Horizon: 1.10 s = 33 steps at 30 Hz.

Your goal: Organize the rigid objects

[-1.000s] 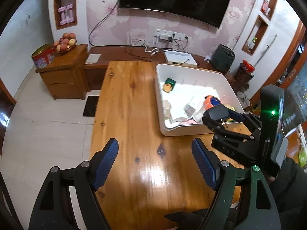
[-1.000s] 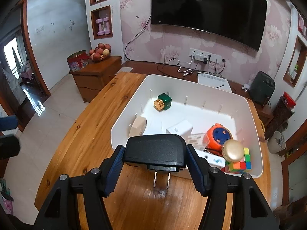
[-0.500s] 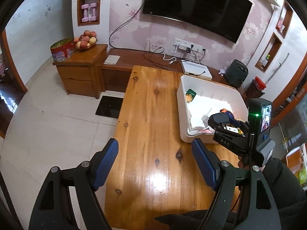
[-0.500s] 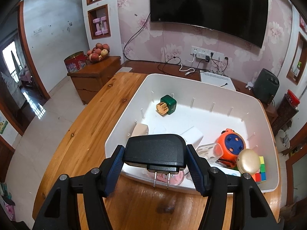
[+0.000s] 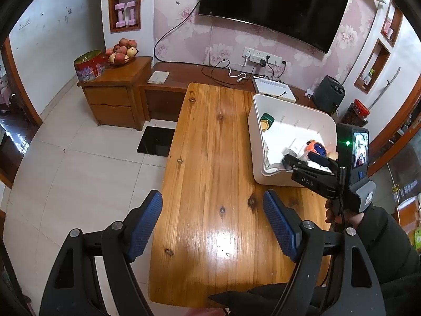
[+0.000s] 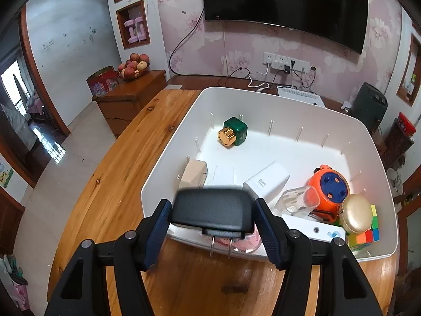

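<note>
We hold the black plug adapter [image 6: 211, 212] clamped between the fingers of our right gripper [image 6: 211, 222], its two prongs pointing down just above the near rim of the white bin [image 6: 310, 110], so we judge the drop into the bin is the step in hand. The risk from here is the prongs catching on that rim if we lower too early, or the adapter landing on the white charger [image 6: 265, 181] and clear plastic piece [image 6: 296, 200] crowded at 3 o'clock and tipping onto the desk [image 6: 126, 173]; a clearer patch of the bin floor lies toward 12 o'clock, near the green bottle with the gold cap [image 6: 232, 134]. Our left gripper [image 5: 213, 223] hangs over the bare desk with its fingers wide apart, holding nothing. Only the right wrist view shows the grip on the adapter and the bin's contents clearly: the orange round toy [image 6: 329, 188], the gold disc [image 6: 355, 213], the colour cube [image 6: 368, 235]. Only the left wrist view shows the right gripper [image 5: 310, 162] from outside, poised over the bin's near corner at 3 o'clock, and the long stretch of desk beside the bin.
</note>
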Motion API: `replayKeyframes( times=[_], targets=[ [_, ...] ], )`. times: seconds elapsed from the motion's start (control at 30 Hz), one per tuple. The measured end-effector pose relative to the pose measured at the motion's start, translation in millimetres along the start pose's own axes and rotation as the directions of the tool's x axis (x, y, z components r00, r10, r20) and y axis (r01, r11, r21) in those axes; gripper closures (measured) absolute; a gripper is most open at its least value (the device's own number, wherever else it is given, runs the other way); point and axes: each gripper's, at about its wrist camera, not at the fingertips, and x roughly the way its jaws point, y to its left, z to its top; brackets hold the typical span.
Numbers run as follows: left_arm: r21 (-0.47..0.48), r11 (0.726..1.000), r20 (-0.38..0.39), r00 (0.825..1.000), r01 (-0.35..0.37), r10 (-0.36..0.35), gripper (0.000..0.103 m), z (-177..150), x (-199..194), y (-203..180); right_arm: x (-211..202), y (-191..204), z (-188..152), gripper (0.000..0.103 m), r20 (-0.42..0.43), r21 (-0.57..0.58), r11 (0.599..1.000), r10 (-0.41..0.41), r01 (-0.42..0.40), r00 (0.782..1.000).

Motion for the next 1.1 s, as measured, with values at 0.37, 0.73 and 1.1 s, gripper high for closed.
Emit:
replayKeyframes(
  times=[0.37, 0.73, 1.1],
  targets=[
    [0.024, 0.999, 0.02, 0.999, 0.03, -0.03, 0.022, -1, -6, -7, -29, -1, -4, 0.031, 0.042, 0.024, 1.0, -0.018, 0.017, 0.999],
    [0.083, 0.991, 0.054, 0.992, 0.107, -0.112, 0.021, 1, -18, -50, -97, -2, -29, 0.027, 0.061, 0.031, 0.999, 0.023, -0.025, 0.998],
    [0.095, 0.982, 0.044, 0.985, 0.162, -0.167, 0.021, -12, -36, -115, -183, -41, -65, 0.023, 0.047, 0.016, 1.0, 0.016, -0.016, 0.999]
  ],
)
